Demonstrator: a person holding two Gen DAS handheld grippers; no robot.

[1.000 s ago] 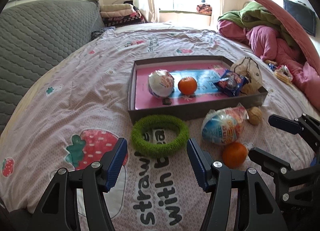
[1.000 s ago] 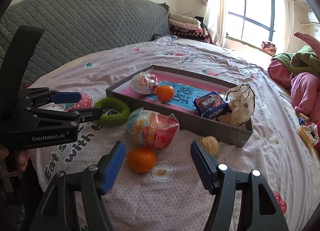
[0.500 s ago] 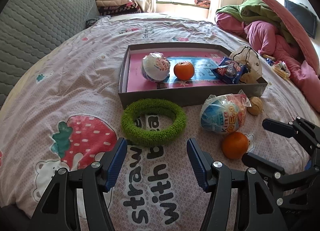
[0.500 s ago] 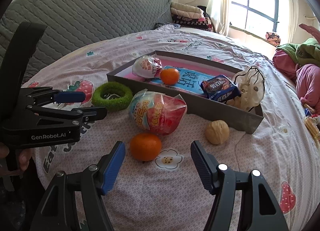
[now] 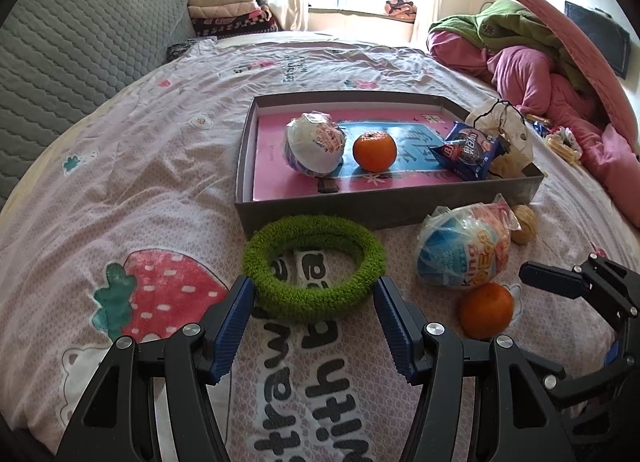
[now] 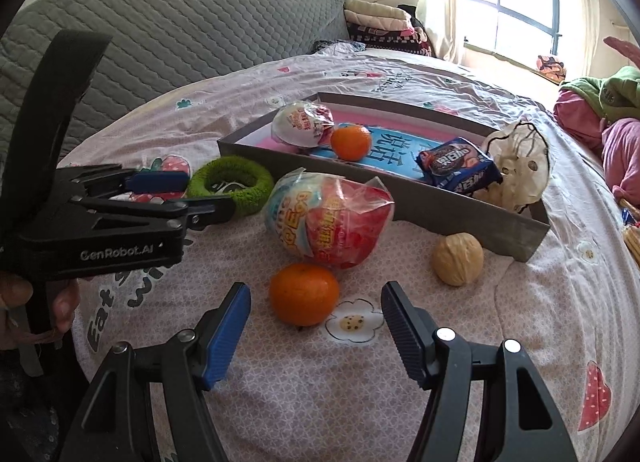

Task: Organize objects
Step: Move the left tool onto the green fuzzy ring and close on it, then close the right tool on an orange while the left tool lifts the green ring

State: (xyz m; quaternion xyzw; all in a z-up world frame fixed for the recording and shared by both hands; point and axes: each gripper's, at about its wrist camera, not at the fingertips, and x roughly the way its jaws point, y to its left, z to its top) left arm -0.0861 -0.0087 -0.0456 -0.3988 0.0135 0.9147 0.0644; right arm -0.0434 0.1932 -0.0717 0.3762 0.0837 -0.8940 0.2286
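Bedspread carries two oranges, two wrapped eggs.

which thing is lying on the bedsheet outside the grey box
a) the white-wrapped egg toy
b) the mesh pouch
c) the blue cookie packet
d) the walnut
d: the walnut sits on the sheet just in front of the box's near wall, while the cookie packet, the white-wrapped egg toy and the mesh pouch are all inside it.
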